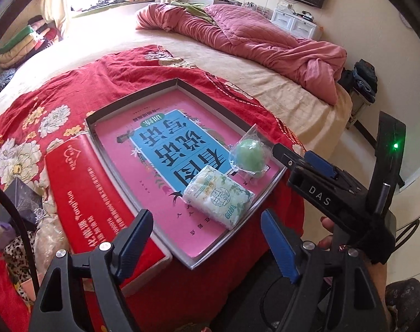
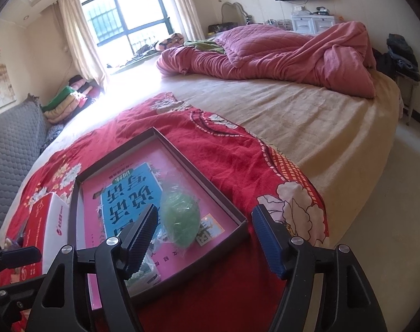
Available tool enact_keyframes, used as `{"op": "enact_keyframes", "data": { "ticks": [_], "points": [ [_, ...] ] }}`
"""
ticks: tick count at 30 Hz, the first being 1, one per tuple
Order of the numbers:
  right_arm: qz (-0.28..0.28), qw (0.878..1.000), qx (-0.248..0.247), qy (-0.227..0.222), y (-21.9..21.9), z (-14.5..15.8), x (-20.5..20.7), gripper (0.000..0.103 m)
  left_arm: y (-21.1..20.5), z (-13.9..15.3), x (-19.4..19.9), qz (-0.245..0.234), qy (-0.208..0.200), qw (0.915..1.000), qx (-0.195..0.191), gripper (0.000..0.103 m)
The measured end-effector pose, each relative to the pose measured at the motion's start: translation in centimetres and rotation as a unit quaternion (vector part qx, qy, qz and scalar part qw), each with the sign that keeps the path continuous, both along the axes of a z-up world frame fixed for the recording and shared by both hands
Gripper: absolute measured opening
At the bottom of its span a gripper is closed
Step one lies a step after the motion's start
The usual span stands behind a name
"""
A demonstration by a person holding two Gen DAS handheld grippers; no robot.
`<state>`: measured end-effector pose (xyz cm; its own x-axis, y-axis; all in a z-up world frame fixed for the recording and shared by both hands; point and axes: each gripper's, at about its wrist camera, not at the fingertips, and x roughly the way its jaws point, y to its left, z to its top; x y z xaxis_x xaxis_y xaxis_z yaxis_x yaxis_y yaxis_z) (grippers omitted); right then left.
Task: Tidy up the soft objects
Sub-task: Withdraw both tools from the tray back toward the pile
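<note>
The tissue pack and the wrapped green ball both lie in my shallow tray, on the pink book that lines it. My left gripper hangs with jaws spread and nothing between them; the pack sits just past its fingertips at twelve o'clock, the ball beyond at one o'clock. My right gripper is likewise wide and empty, with the ball lying loose between its fingers but apart from the pads. A red box touches the tray at nine o'clock. All rest on the red floral cloth across the bed.
</note>
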<state>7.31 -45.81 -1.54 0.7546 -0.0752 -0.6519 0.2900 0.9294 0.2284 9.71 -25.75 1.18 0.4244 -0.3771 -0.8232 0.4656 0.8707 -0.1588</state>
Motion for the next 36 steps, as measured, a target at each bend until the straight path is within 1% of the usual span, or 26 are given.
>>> {"op": "enact_keyframes", "data": {
  "ticks": [3,6,8,11,14,16,21,27,33,36],
  "points": [
    [0.012,1.000,-0.010,-0.006,1.0,0.6,-0.1,0.073,1.7,0.5,-1.3,0.014,-0.010,0.9999,0.001,0.080],
    [0.023,0.999,-0.021,-0.013,2.1,1.3,-0.1,0.073,3.4,0.6,-2.2,0.024,-0.002,0.9997,-0.008,0.080],
    [0.029,0.999,-0.025,-0.016,2.7,1.8,-0.2,0.073,4.5,0.7,-2.6,0.033,0.000,0.9994,-0.009,0.080],
    [0.040,0.998,-0.033,-0.023,3.7,2.6,-0.4,0.073,6.0,1.1,-2.9,0.049,-0.009,0.9988,-0.003,0.080],
    [0.053,0.997,-0.039,-0.030,4.8,3.4,-0.6,0.073,7.6,1.3,-3.1,0.063,-0.006,0.9979,-0.010,0.080],
    [0.066,0.996,-0.047,-0.036,5.7,4.0,-0.7,0.073,8.6,1.4,-3.3,0.073,-0.009,0.9973,-0.008,0.080],
    [0.100,0.991,-0.081,-0.047,8.3,5.2,-1.0,0.073,11.0,1.5,-3.7,0.096,-0.004,0.9952,-0.018,0.080],
    [0.137,0.981,-0.128,-0.058,11.3,6.7,-1.3,0.073,13.8,1.7,-4.3,0.116,0.000,0.9930,-0.022,0.080],
    [0.181,0.971,-0.142,-0.062,14.1,7.9,-1.6,0.073,17.3,1.1,-5.2,0.150,0.010,0.9883,-0.024,0.080],
    [0.201,0.969,-0.129,-0.063,15.2,8.4,-1.9,0.073,18.8,0.4,-5.7,0.169,0.019,0.9851,-0.022,0.080]
  ]
}}
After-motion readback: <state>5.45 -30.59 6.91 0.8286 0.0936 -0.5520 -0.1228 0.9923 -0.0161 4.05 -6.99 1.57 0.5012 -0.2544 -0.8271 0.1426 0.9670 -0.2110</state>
